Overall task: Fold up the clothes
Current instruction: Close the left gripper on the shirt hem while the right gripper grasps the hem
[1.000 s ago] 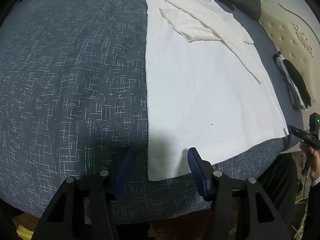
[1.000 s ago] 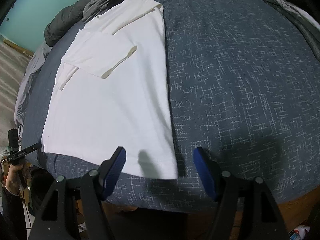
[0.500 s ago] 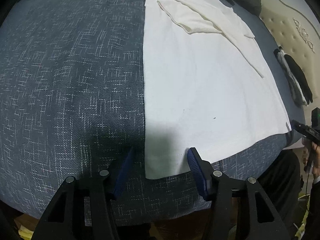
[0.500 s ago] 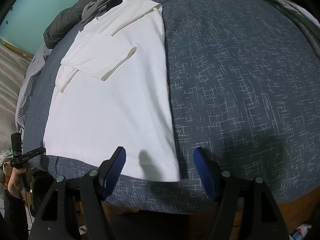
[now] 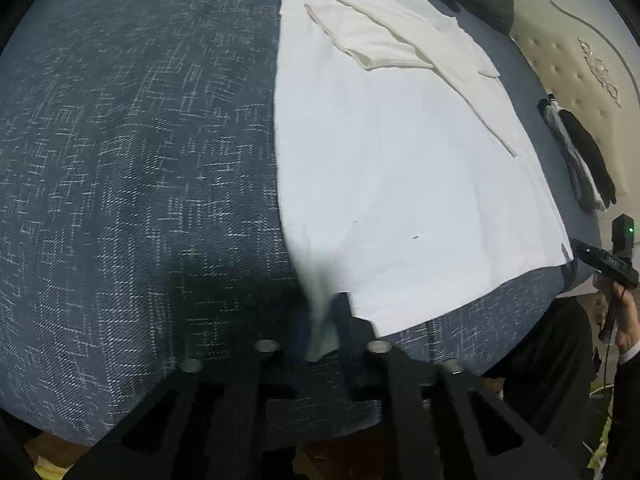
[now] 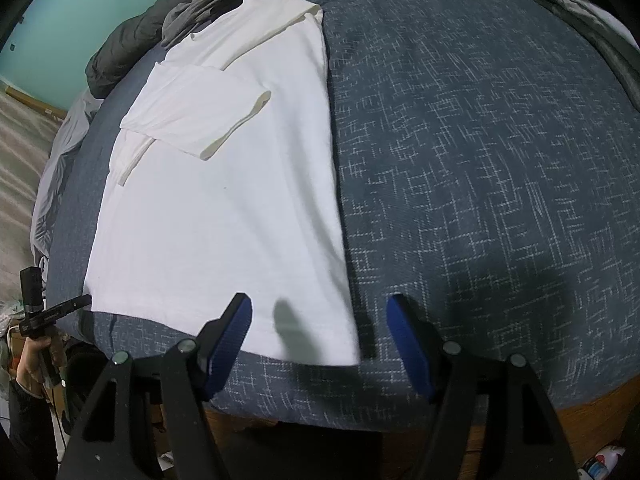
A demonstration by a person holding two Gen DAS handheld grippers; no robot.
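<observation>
A white T-shirt [image 6: 224, 216] lies flat on the blue bed [image 6: 480, 160] with a sleeve [image 6: 196, 116] folded in over its body. The left gripper [image 5: 322, 320] is pinched closed on the shirt's near hem corner. The right gripper [image 6: 320, 330] is spread wide, its fingers [image 6: 230, 336] straddling the other hem corner without clamping it.

Since a second ago, our left gripper [image 5: 320, 320] closes its jaws, which stood wide apart, onto the near corner of the white T-shirt [image 5: 392, 184]. That corner, flat on the bed before, now rises off the blue bedspread [image 5: 140, 160] in a pinched peak between the jaws. Our right gripper [image 6: 320, 332] edges slightly forward, so the shirt's other near corner sits closer between its open jaws.
</observation>
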